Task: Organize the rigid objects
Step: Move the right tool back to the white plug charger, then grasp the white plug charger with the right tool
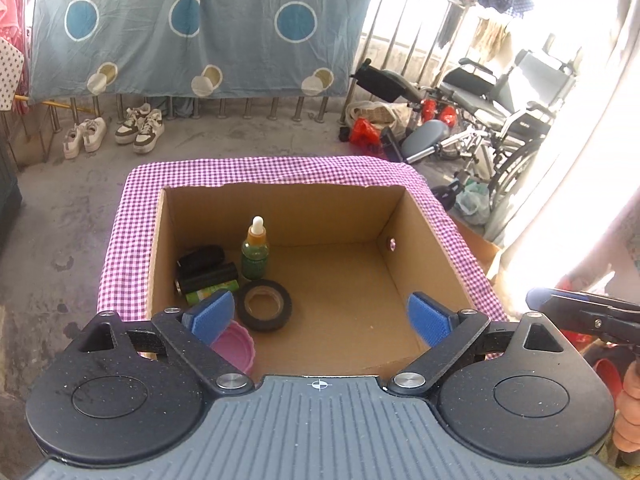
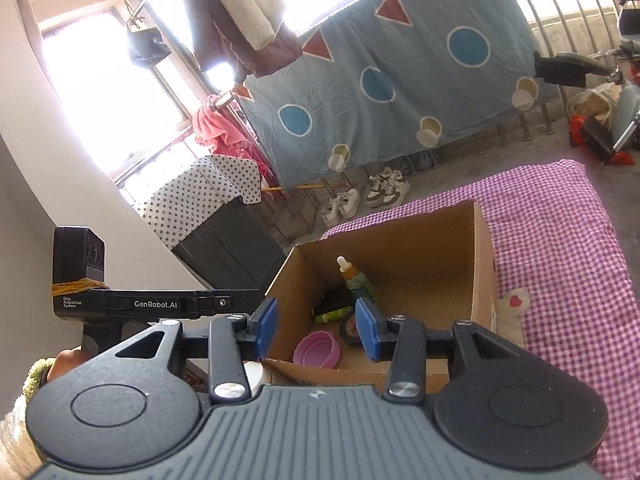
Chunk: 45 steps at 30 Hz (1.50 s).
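Fingers first: both sets empty. Left gripper (image 1: 320, 316) stands with its blue pads spread wide over the near rim of the cardboard box (image 1: 420, 232), nothing between them. Right gripper (image 2: 316, 328) is parted about halfway, also gripping nothing, aimed at the box from its near corner.

Inside the box, nearest the left gripper: a pink lid (image 1: 236, 346) lying at the near-left corner, partly hidden by the left pad. Just beyond it, a roll of black tape (image 1: 264, 306) flat on the floor of the box. Behind that, two black cylinders (image 1: 204, 268) and a green tube (image 1: 204, 294) lie on their sides against the left wall. A dropper bottle (image 1: 255, 254) stands upright just beside them. Right half of the box is bare cardboard.

Box sits on a pink checked cloth (image 1: 132, 220). No loose item shows on the cloth in either view.

Judgement: pieces already boxed; both hands look free for the next pick. Whatever goes in next is best set low in the bare right half, released only once it rests, keeping clear of the upright bottle, which would tip easily.

Farther off: sneakers (image 1: 140, 128), a patterned sheet (image 1: 192, 28) on the railing, a wheelchair (image 1: 504, 112).
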Each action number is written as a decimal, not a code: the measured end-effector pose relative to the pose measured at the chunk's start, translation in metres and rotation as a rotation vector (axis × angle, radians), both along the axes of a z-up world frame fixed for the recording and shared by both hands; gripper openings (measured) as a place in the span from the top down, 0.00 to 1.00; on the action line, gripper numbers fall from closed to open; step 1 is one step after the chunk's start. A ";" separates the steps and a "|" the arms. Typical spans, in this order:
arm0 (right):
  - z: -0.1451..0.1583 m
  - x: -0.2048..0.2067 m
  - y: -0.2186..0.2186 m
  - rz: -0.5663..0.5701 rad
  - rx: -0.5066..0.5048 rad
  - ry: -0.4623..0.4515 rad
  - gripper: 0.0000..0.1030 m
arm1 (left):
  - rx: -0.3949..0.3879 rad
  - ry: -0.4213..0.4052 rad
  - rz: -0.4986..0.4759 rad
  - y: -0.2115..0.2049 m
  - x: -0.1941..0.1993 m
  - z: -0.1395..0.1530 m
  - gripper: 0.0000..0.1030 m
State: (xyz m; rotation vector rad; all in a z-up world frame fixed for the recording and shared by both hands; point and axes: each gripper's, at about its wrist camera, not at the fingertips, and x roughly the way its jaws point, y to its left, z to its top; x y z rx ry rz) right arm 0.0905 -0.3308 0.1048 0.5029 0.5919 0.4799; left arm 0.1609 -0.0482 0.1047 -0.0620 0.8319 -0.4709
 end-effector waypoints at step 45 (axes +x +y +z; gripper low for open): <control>-0.164 0.037 0.050 -0.068 0.114 0.375 0.68 | 0.088 0.022 -0.103 -0.063 -0.050 -0.140 0.61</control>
